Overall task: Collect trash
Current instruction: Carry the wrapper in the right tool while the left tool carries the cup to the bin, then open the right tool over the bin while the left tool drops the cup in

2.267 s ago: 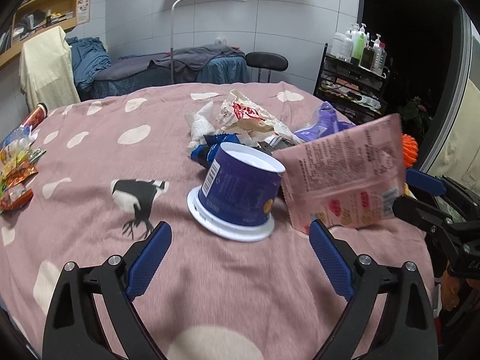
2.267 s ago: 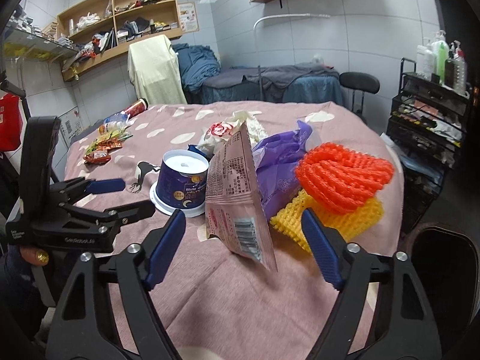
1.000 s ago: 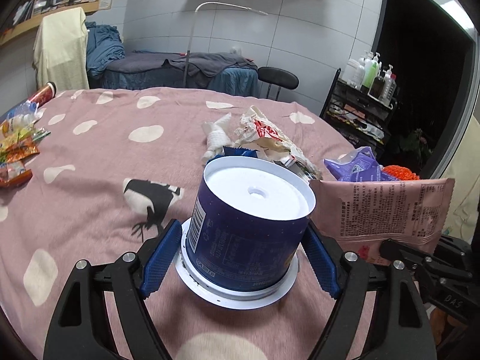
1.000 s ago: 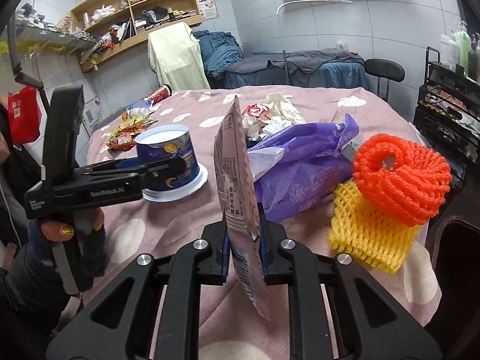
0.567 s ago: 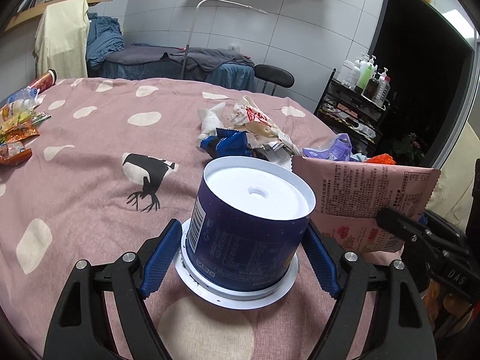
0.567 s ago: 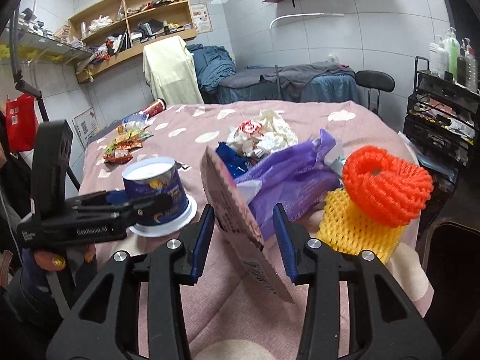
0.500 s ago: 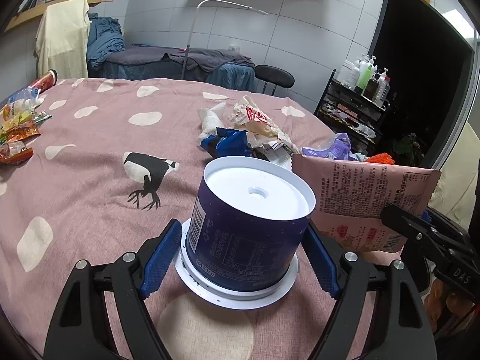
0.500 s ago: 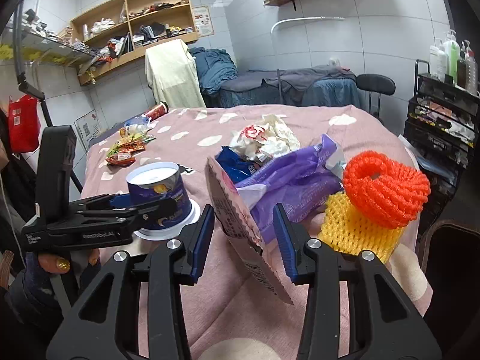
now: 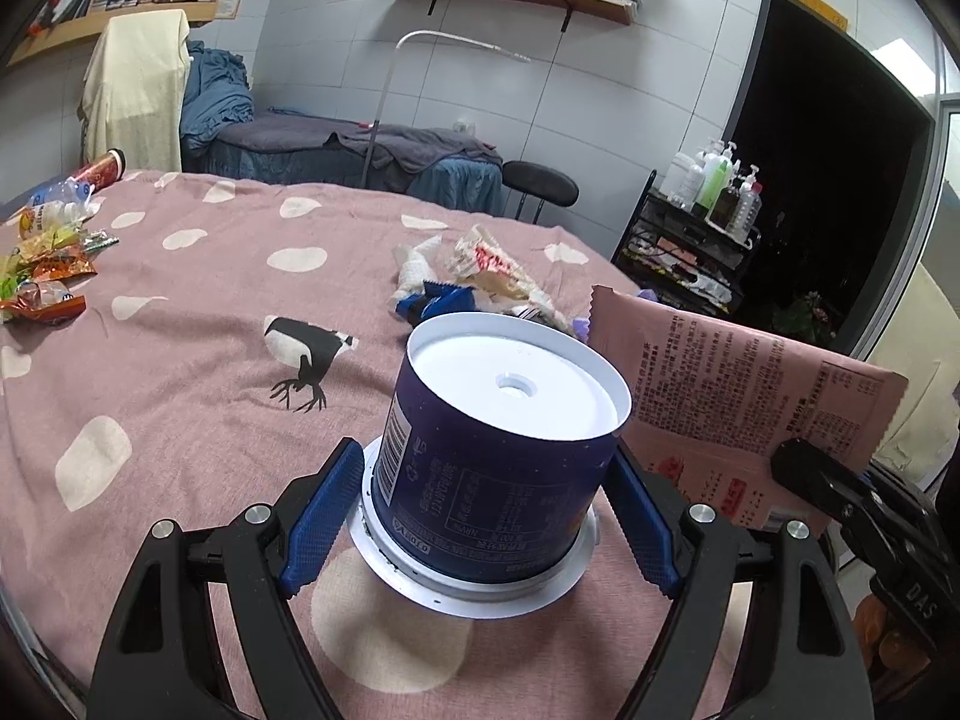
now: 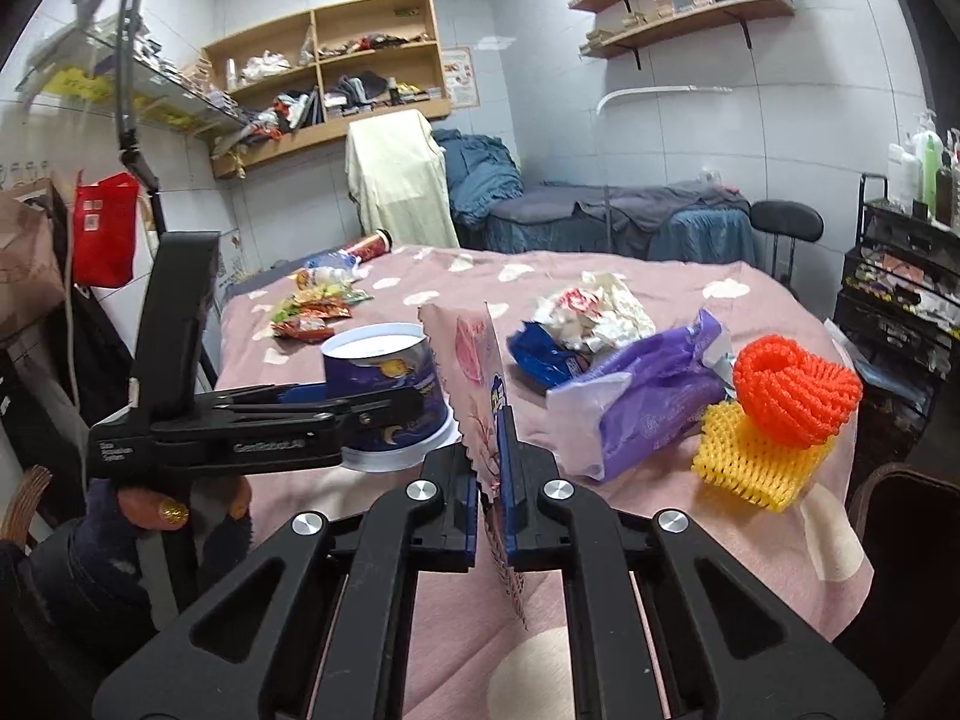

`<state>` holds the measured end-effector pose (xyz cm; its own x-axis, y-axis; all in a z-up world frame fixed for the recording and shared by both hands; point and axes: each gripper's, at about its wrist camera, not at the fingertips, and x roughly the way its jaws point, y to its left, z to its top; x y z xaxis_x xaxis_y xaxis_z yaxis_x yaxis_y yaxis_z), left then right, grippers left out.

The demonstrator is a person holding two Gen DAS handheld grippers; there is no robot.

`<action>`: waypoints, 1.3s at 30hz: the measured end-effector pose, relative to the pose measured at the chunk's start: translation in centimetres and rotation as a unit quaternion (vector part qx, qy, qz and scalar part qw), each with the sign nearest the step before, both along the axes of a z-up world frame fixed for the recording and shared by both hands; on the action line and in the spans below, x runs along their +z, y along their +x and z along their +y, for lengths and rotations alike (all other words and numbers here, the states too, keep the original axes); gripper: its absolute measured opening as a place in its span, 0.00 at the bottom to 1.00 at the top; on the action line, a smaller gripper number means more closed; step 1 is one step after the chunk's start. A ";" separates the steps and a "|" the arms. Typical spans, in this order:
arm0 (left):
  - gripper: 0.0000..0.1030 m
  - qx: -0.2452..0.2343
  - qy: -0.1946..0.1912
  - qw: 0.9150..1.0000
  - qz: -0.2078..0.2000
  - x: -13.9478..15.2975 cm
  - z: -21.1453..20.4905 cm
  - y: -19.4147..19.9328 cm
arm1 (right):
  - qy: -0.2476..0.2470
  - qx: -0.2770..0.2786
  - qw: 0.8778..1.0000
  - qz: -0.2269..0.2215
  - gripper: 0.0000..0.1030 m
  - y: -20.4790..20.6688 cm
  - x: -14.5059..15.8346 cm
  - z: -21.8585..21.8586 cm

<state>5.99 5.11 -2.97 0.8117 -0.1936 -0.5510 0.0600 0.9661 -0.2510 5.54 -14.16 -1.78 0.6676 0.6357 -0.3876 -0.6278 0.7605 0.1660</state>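
desk [image 9: 180, 372]: big round one under a pink cloth with pale spots and a little black deer print, basically everything sits on it

purple bag [image 10: 648, 402]: crumpled plastic, lying just right of the navy tub as the right camera sees it, bit further back on the desk

crumpled wrappers [image 10: 594, 306]: white/red paper wad plus a blue packet, behind the tub toward the far side of the desk, touching the purple bag

foam nets [image 10: 792, 390]: orange one piled on a yellow one, right of the purple bag, well apart from the tub, near the desk edge

snack packets [image 9: 42, 288]: bright little heap with a red can and a bottle, way off at the far left edge from the tub

navy tub [image 9: 498, 456]: upside-down dark blue tub with a white bottom up top and a white lid rim under it, near the front edge of the desk, nothing blocking it

pink pouch [image 10: 480, 396]: flat snack pouch, held up on edge just right of the tub, off the cloth

left tongs [image 9: 480, 522]: spread wide, blue pads pressed on both sides of the tub, so it has the tub

right tongs [image 10: 491, 492]: jaws have just been closing, now pinched tight on the pink pouch's lower edge
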 end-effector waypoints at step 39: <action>0.77 -0.267 0.036 0.963 -0.019 0.9 -22.8 3.1 | 0.020 -0.426 0.885 0.187 0.07 4.9 -12.3 -24.9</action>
<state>9.06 -17.65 -2.11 0.6266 -0.5518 -0.5504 0.5613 0.8094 -0.1724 10.46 -39.02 -14.11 0.7404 -0.0185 -0.6719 0.2753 0.9202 0.2781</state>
